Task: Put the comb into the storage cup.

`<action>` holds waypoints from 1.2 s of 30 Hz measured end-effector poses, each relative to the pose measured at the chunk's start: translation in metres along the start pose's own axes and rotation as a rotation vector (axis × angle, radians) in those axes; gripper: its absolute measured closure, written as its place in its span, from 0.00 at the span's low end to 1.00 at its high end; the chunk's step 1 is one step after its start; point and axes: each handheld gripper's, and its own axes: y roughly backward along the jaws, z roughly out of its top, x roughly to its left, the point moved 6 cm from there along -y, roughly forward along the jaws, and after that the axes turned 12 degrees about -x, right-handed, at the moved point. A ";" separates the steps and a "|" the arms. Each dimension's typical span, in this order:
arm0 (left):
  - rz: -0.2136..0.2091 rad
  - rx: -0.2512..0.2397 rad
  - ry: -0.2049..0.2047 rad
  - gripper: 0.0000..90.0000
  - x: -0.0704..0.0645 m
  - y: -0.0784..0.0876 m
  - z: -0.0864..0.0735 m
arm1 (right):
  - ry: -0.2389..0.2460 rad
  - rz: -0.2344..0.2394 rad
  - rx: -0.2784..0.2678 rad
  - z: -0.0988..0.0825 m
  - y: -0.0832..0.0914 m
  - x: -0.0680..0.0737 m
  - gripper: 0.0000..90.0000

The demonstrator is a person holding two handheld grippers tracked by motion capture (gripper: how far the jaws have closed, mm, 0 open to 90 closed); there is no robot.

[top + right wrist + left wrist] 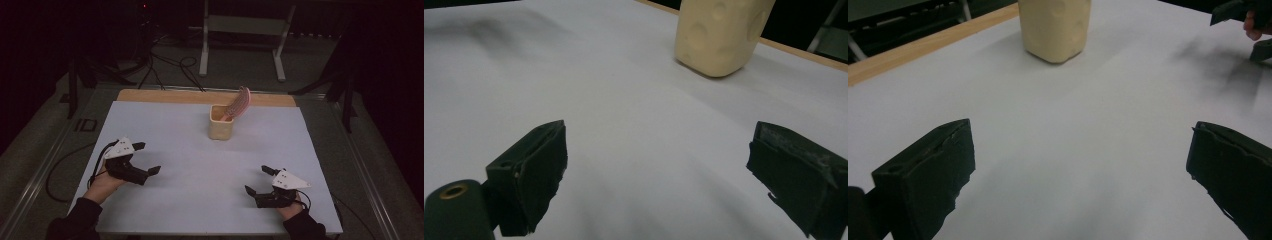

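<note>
A cream holder (220,128) with a pink brush (239,103) inside is seen at the far middle of the white sheet (165,125). The left gripper (149,159) and right gripper (258,180) are held near, both spread wide, grasping nothing.

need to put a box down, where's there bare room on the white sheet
Nearly all of the white sheet is bare: the wide middle between the left gripper and the right gripper, plus both far corners beside the cream cup. Only the far centre is taken, where the cup holds a pink brush.
</note>
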 end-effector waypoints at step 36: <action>0.088 0.030 0.053 0.00 -0.035 0.048 -0.078 | 0.007 0.008 0.012 -0.001 -0.001 0.001 0.10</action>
